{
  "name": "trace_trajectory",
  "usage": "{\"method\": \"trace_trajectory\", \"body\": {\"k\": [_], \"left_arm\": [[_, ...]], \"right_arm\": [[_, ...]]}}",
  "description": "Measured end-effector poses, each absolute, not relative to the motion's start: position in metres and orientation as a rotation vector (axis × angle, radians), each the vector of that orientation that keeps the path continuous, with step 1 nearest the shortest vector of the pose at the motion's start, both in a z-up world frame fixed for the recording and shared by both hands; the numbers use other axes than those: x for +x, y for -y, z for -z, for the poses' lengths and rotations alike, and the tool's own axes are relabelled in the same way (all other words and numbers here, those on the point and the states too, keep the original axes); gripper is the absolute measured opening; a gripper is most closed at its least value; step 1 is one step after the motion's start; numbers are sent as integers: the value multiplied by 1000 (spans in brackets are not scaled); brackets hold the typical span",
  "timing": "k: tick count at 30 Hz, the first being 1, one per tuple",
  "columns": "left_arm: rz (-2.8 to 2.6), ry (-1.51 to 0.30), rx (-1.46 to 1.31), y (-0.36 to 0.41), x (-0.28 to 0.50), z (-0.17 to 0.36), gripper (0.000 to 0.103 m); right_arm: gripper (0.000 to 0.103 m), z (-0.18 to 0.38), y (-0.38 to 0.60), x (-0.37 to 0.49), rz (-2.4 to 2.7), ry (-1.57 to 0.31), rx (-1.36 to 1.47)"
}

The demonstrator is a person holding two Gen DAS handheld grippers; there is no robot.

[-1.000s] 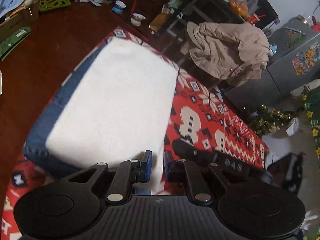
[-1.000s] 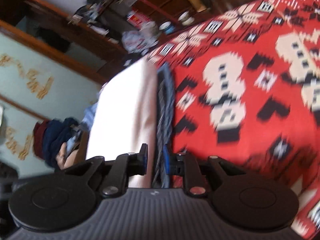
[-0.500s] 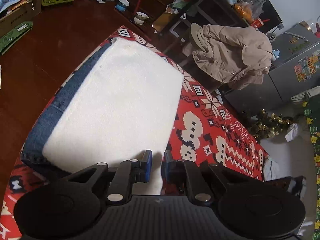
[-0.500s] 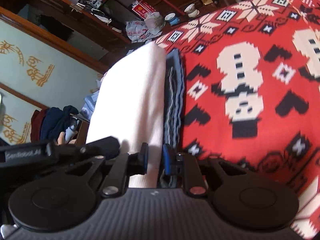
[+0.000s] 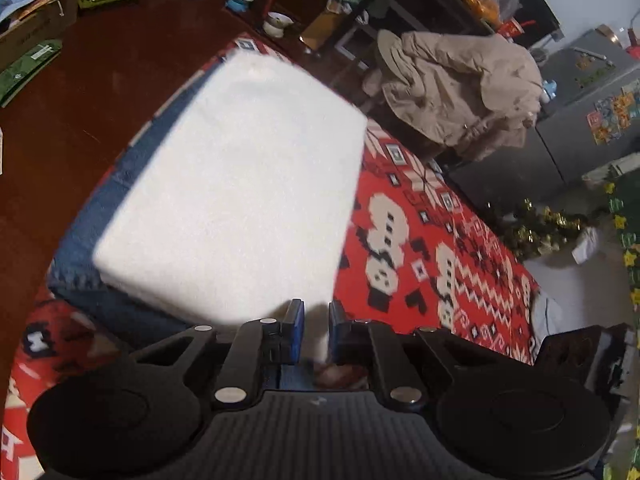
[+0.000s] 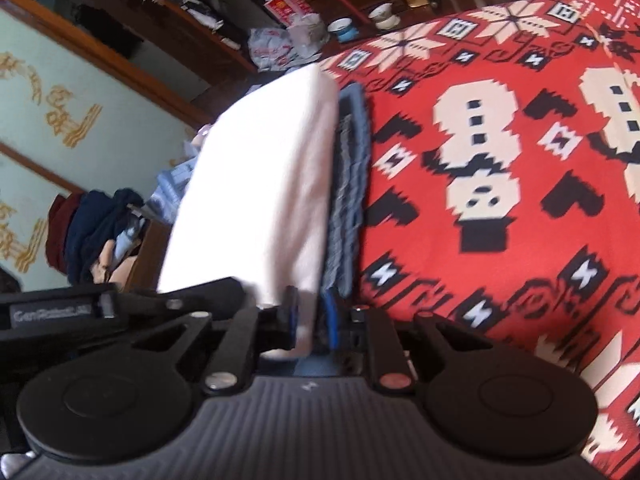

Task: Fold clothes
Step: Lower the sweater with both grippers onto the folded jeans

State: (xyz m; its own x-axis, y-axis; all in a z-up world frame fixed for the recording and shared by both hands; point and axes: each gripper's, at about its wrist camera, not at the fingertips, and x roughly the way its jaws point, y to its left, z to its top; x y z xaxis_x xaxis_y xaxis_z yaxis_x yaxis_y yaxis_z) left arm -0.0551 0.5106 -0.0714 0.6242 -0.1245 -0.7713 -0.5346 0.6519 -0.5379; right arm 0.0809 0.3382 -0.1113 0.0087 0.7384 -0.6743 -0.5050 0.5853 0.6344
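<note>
Cluttered room, dark wood floor (image 5: 100, 92), work surface covered by a red patterned blanket (image 5: 432, 248).

Left gripper (image 5: 314, 330): jaws nearly closed, blue pads pinching the near corner of the folded white garment (image 5: 240, 184). White cloth fills the narrow gap between the pads.

Right gripper (image 6: 310, 320): jaws closing, near edge of the same white garment (image 6: 264, 184) between the pads. Left gripper's black body (image 6: 92, 308) visible just beside it on the left of the right-wrist view.

White garment is folded into a thick rectangle, lying on top of folded blue jeans (image 5: 96, 216), which sit on the blanket at its edge toward the floor. Jeans' layered edges (image 6: 348, 184) show beside the white stack.

Further out: beige jacket (image 5: 456, 92) draped over a chair, grey fridge (image 5: 588, 120) with stickers, two bowls (image 5: 256, 12) on the floor, pile of dark clothes (image 6: 92, 232) against the wall.
</note>
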Motion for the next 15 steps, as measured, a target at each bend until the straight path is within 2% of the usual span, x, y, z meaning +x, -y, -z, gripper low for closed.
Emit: {"method": "trace_trajectory", "body": {"k": [8, 15], "left_arm": [[-289, -836, -829, -510, -60, 57, 11], [-303, -868, -840, -514, -60, 71, 11]], "right_arm": [[17, 111, -318, 88, -967, -1224, 292], [16, 122, -330, 81, -967, -1259, 289]]}}
